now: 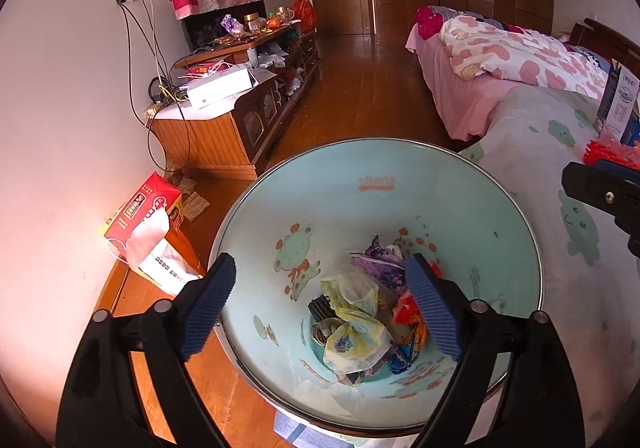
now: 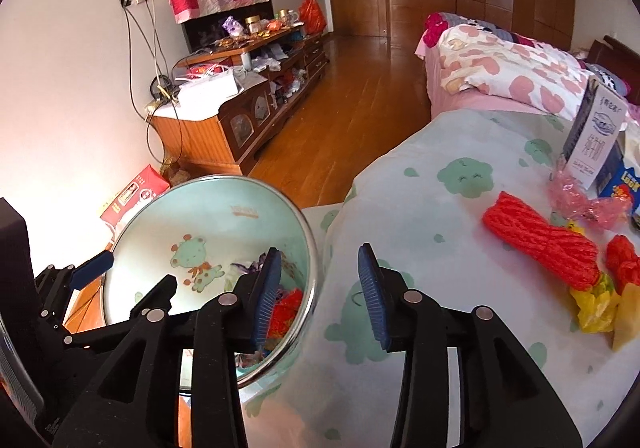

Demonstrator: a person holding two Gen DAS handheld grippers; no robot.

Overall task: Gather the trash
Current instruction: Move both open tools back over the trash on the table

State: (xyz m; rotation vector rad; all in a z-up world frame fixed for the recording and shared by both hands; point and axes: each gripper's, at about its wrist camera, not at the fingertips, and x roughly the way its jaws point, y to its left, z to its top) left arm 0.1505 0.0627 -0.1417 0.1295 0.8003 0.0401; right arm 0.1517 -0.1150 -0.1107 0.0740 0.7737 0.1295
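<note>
A pale blue trash bin (image 1: 376, 184) with cartoon prints and a metal rim stands on the floor beside the bed; it also shows in the right wrist view (image 2: 224, 208). Crumpled wrappers (image 1: 360, 312) lie at its bottom. My left gripper (image 1: 320, 304) is open and empty right over the bin's mouth. My right gripper (image 2: 320, 288) is open and empty, above the bin's right rim and the bed edge. On the bedspread (image 2: 440, 208) lie a red rope bundle (image 2: 540, 240), a pink wrapper (image 2: 588, 204), a yellow wrapper (image 2: 596, 304) and red crumpled trash (image 2: 622, 260).
A milk carton (image 2: 592, 132) and a blue box (image 2: 624, 184) stand at the bed's right. A red box with tissue (image 1: 148, 224) lies by the wall. A cluttered wooden TV cabinet (image 1: 240, 104) lines the left wall. A pink bed (image 1: 500, 60) lies beyond, with wooden floor (image 1: 360, 88) between.
</note>
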